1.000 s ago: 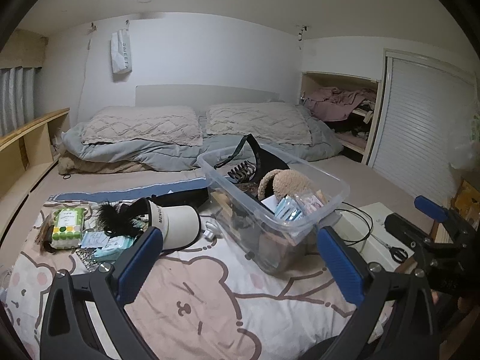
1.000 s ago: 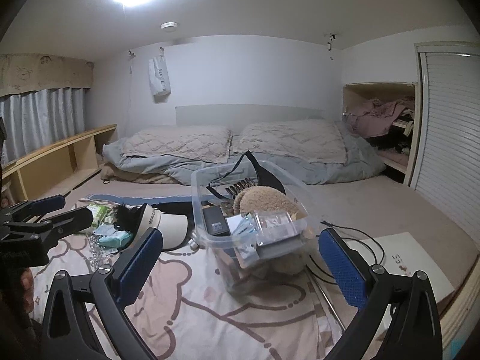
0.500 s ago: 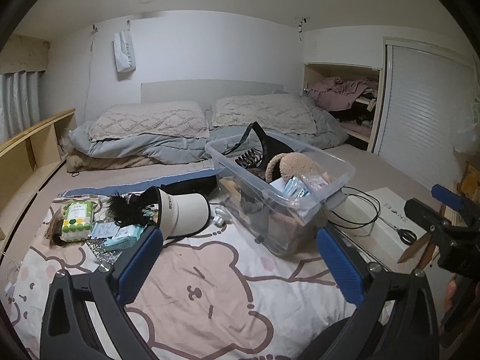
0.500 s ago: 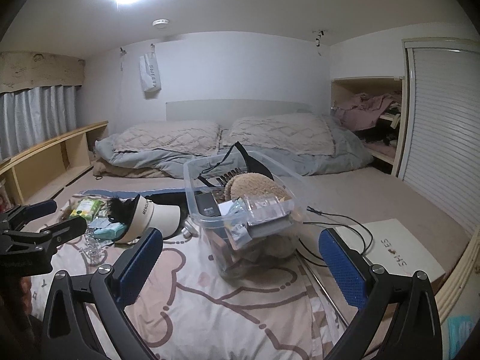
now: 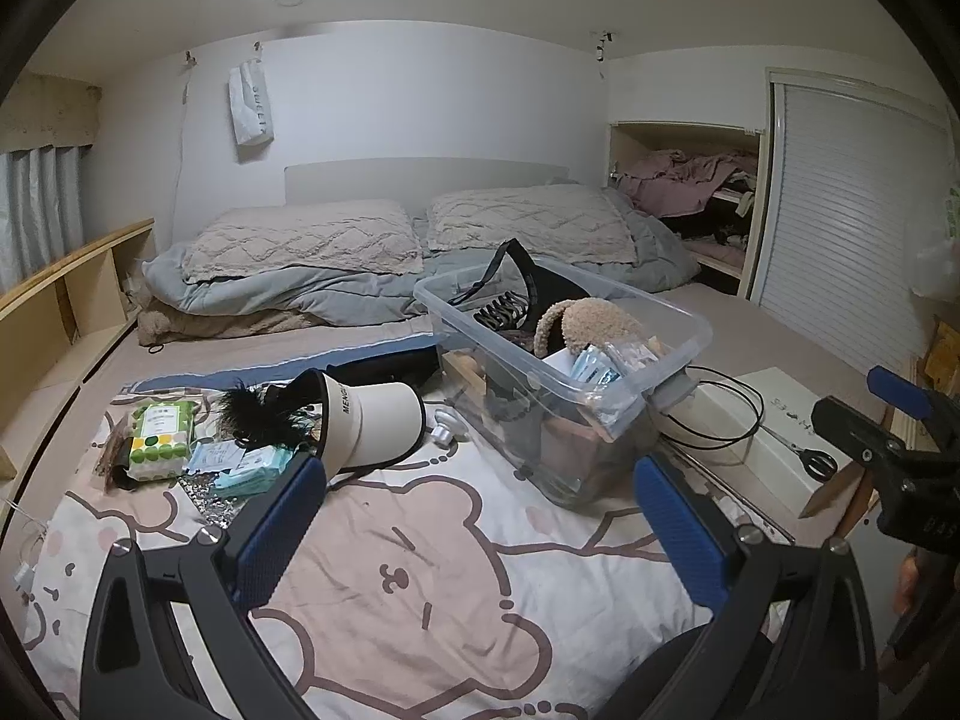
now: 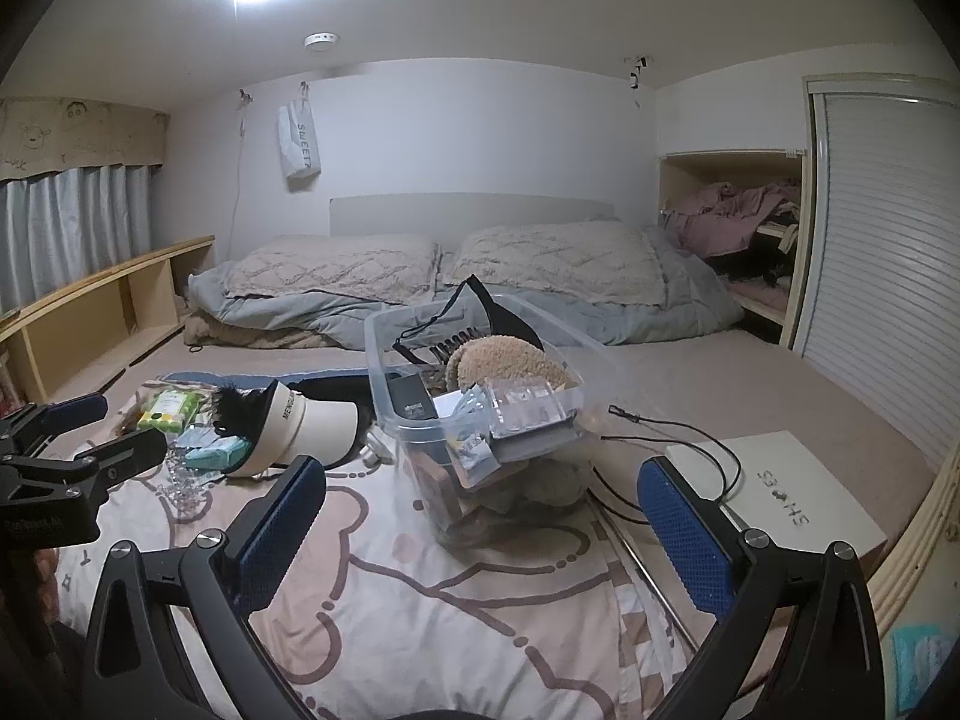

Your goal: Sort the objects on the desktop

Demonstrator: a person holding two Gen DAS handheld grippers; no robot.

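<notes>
A clear plastic bin [image 5: 690, 327] stands on the bear-print blanket, holding a brown plush [image 5: 591, 318], a hair claw, packets and dark items. Left of it lie a white visor cap [image 5: 378, 420], a black feather piece [image 5: 252, 414], a green wipes pack [image 5: 159, 435] and teal packets [image 5: 252, 462]. My left gripper [image 5: 480, 531] is open and empty, short of the bin and cap. My right gripper [image 6: 480, 531] is open too, short of the bin [image 6: 384, 372] with the cap [image 6: 312, 426] to its left. Each gripper shows at the edge of the other's view.
A white shoe box [image 5: 774, 414] with scissors [image 5: 804, 456] and a black cable [image 5: 720, 408] sits right of the bin. Pillows and a grey duvet [image 5: 312, 294] lie behind. A wooden shelf [image 5: 54, 312] runs along the left. A shuttered door [image 5: 852, 228] is on the right.
Both grippers have drawn back a little from the bin, so more blanket shows in front. Both stay open and empty. The objects have not moved.
</notes>
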